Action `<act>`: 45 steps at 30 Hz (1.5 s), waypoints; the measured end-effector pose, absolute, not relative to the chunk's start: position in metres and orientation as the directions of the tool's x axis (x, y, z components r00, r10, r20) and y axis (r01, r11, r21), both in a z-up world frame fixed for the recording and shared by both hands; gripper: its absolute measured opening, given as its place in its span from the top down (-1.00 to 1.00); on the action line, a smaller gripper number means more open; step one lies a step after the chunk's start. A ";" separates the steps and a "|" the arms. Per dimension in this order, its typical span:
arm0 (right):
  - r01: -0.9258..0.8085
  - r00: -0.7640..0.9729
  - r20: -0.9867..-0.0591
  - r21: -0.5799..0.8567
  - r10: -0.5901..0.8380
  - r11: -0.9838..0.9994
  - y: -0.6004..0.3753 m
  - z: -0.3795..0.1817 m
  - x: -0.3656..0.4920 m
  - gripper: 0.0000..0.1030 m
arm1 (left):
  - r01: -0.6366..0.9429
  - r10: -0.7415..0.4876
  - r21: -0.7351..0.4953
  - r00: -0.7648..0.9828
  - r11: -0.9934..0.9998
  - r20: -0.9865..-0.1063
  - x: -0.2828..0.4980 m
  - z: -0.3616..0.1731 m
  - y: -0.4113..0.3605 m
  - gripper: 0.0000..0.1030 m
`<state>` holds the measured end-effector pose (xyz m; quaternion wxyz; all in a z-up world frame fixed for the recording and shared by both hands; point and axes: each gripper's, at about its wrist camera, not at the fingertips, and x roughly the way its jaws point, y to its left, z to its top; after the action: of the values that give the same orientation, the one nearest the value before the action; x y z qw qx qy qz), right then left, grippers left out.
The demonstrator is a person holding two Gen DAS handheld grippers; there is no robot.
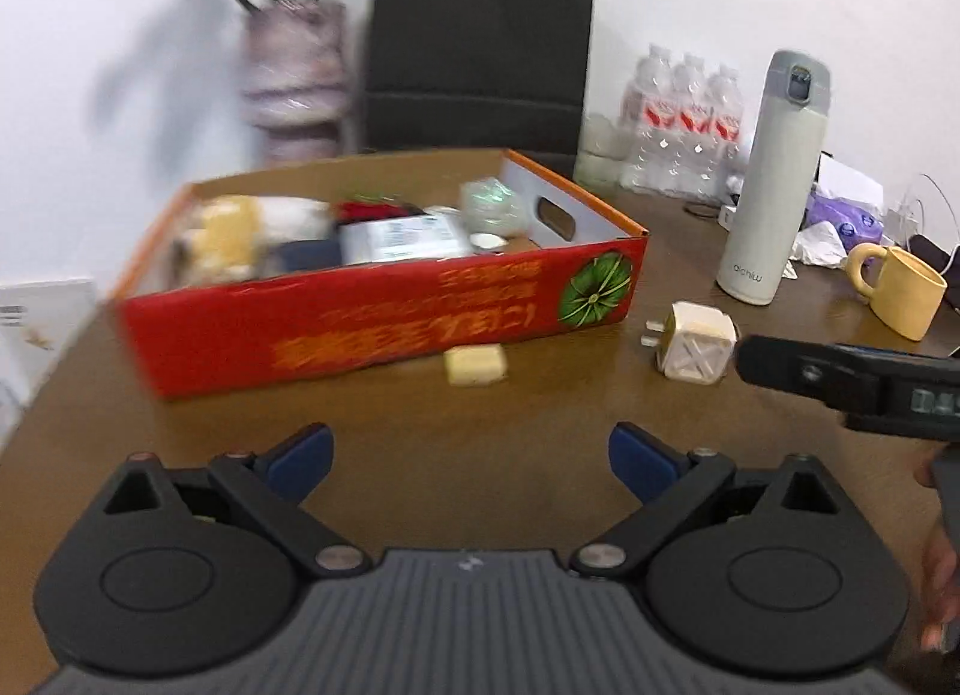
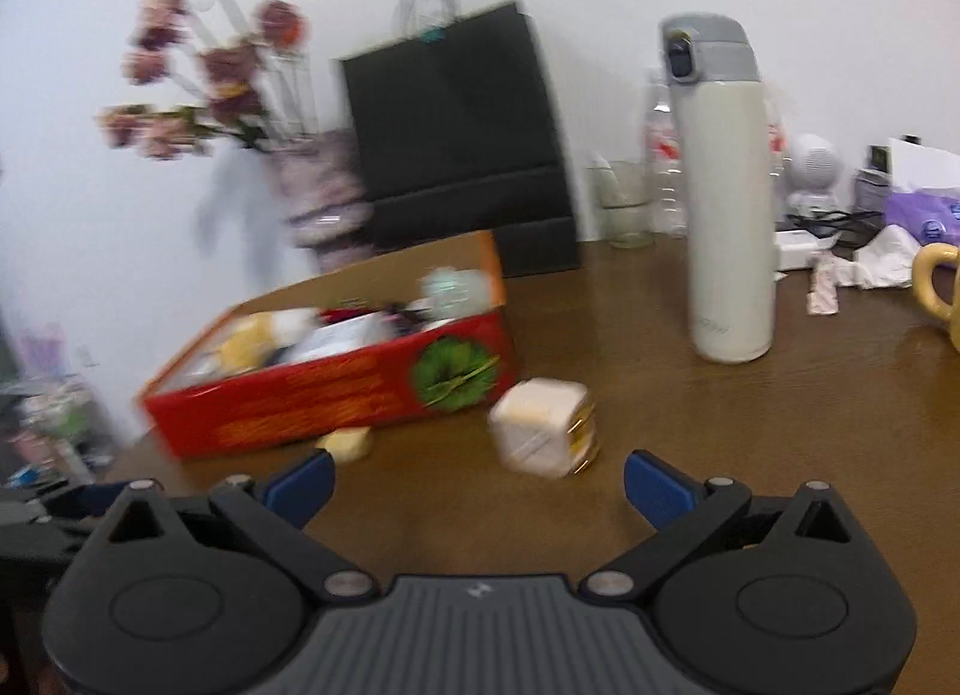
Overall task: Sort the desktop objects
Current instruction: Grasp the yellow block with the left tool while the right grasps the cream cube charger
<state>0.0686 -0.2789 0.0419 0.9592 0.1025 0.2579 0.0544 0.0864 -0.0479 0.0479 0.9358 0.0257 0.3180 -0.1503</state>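
Both grippers gaping, empty | right gripper (image 2: 477, 485): plug (image 2: 543, 434) just ahead of jaws; centre it, then squeeze | left gripper (image 1: 471, 464): eraser (image 1: 476, 365) further ahead

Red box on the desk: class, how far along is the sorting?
Done: the red box already holds several items. In hand: nothing; the left gripper and right gripper are both open and empty. Left: the white plug adapter and small yellow block still lie on the table.
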 end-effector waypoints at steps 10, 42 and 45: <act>0.000 0.845 -0.532 0.088 0.047 0.996 -0.261 0.018 0.133 -0.49 | 0.316 -0.239 0.009 0.735 0.949 -0.635 0.159 0.023 -0.080 -0.62; -0.259 0.855 -0.446 0.078 0.266 0.963 -0.206 0.045 0.011 0.19 | 0.020 -0.046 -0.059 0.880 0.998 -0.473 -0.028 0.068 0.012 0.41; -0.299 0.858 -0.423 0.050 0.291 0.953 -0.196 0.058 -0.015 0.19 | 0.024 -0.048 -0.059 0.896 0.998 -0.441 -0.049 0.078 0.016 0.41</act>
<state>-0.0147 -0.1959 0.0579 0.9638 -0.0088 0.2179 0.1531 -0.0494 0.0164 0.0784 0.9734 -0.0258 0.2270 -0.0185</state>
